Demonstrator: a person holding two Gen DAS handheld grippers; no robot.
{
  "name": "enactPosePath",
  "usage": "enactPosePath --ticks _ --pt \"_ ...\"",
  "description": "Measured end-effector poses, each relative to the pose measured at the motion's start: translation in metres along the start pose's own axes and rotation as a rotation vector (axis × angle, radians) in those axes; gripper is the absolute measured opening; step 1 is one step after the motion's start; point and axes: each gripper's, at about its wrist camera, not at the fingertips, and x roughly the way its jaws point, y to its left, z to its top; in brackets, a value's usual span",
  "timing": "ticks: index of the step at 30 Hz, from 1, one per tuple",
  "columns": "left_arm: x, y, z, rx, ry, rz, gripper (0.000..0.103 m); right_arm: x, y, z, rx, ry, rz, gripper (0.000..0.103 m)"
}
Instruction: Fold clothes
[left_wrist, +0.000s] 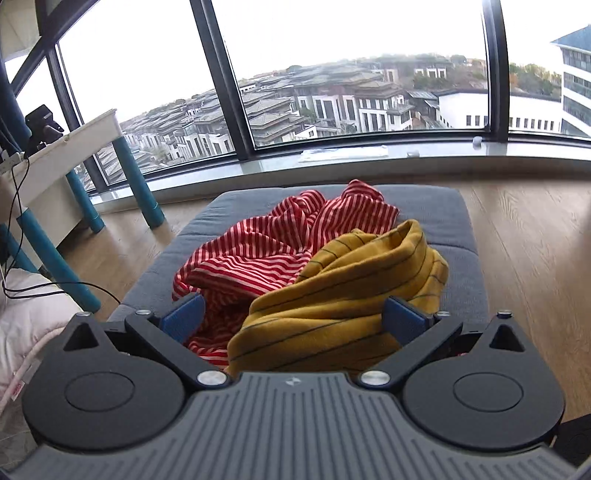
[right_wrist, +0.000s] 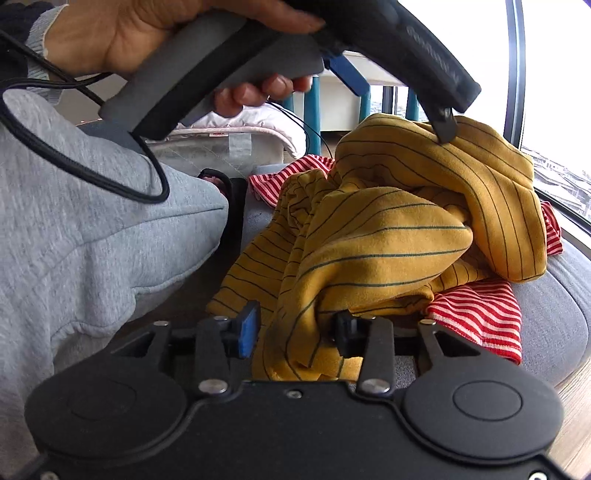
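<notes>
Setting: a grey cushioned ottoman (left_wrist: 458, 221) stood on a wood floor before a curved window wall, serving as the folding surface.
Garments: a mustard-yellow striped top (left_wrist: 354, 288) lay crumpled on the near half of the ottoman, overlapping a red-and-white striped top (left_wrist: 258, 251) heaped behind and to its left; neither was spread flat, so folding had apparently not begun.
Left hand-held gripper (left_wrist: 293, 317): its jaws stood wide apart over the near edge of the ottoman, straddling both fabrics and gripping nothing, seemingly poised to pick a hold.
Right hand-held gripper (right_wrist: 297, 332): its jaws were partly open with a hanging fold of the mustard top between them; the right pad was hidden by cloth, so contact could not be confirmed, but the placement suggested a pinch was intended to lift that top off the pile.
Person: a hand (right_wrist: 147, 33) gripped the left tool's handle above the ottoman, and a grey sleeve (right_wrist: 92, 229) lay beside it.
Stage: judged the opening step, separating the yellow top.
</notes>
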Motion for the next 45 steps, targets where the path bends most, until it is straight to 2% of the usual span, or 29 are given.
enactPosePath --ticks 3,4,5,6,8,11,13,16,19,22,25,27,30,33,34,35,37,42,45 --pt "0.012 0.002 -0.007 -0.052 0.025 -0.027 0.102 -0.002 -0.002 0.001 0.022 -0.001 0.011 0.052" --pt "0.014 0.004 -0.009 -0.076 0.031 -0.040 0.094 -0.004 -0.003 0.001 0.033 -0.004 0.021 0.057" --pt "0.016 0.006 -0.010 -0.089 0.033 -0.040 0.079 -0.007 -0.005 0.001 0.046 -0.009 0.029 0.064" --pt "0.017 0.007 -0.011 -0.094 0.034 -0.030 0.075 -0.009 -0.007 0.000 0.057 -0.011 0.037 0.067" --pt "0.015 0.012 -0.013 -0.110 0.032 -0.016 0.053 -0.018 -0.014 0.001 0.083 -0.008 0.050 0.069" --pt "0.008 0.023 -0.016 -0.159 0.020 -0.036 0.036 -0.037 -0.037 0.005 0.164 -0.033 0.077 0.069" --pt "0.004 0.032 -0.019 -0.197 0.011 -0.077 0.033 -0.052 -0.061 0.010 0.247 -0.080 0.107 0.069" --pt "-0.002 0.041 -0.021 -0.225 0.018 -0.107 0.031 -0.070 -0.104 0.025 0.360 -0.206 0.109 0.070" --pt "-0.008 0.039 -0.021 -0.190 0.019 -0.105 0.031 -0.060 -0.140 0.045 0.350 -0.263 0.054 0.071" --pt "-0.012 0.035 -0.021 -0.173 0.026 -0.108 0.031 -0.031 -0.170 0.065 0.289 -0.237 -0.002 0.071" --pt "-0.015 0.035 -0.022 -0.169 0.031 -0.107 0.031 0.002 -0.196 0.076 0.284 -0.136 0.082 0.078" --pt "-0.016 0.035 -0.023 -0.170 0.035 -0.109 0.031 0.021 -0.201 0.079 0.260 -0.085 0.107 0.078" --pt "-0.019 0.035 -0.024 -0.157 0.044 -0.115 0.031 0.033 -0.197 0.078 0.247 -0.083 0.162 0.077" --pt "-0.021 0.033 -0.029 -0.126 0.057 -0.111 0.031 0.031 -0.183 0.076 0.198 -0.090 0.171 0.049" --pt "-0.022 0.033 -0.030 -0.121 0.061 -0.111 0.031 0.027 -0.177 0.075 0.180 -0.088 0.159 0.031" --pt "-0.023 0.034 -0.032 -0.118 0.063 -0.114 0.031 0.024 -0.172 0.075 0.175 -0.087 0.153 0.023" --pt "-0.027 0.034 -0.035 -0.113 0.068 -0.118 0.031 0.013 -0.164 0.074 0.171 -0.090 0.170 0.019" --pt "-0.049 0.034 -0.043 -0.031 0.076 -0.140 0.033 -0.022 -0.134 0.071 0.092 -0.076 0.223 0.018" --pt "-0.068 0.032 -0.047 0.022 0.060 -0.120 0.033 -0.035 -0.118 0.067 0.054 -0.058 0.249 0.018"
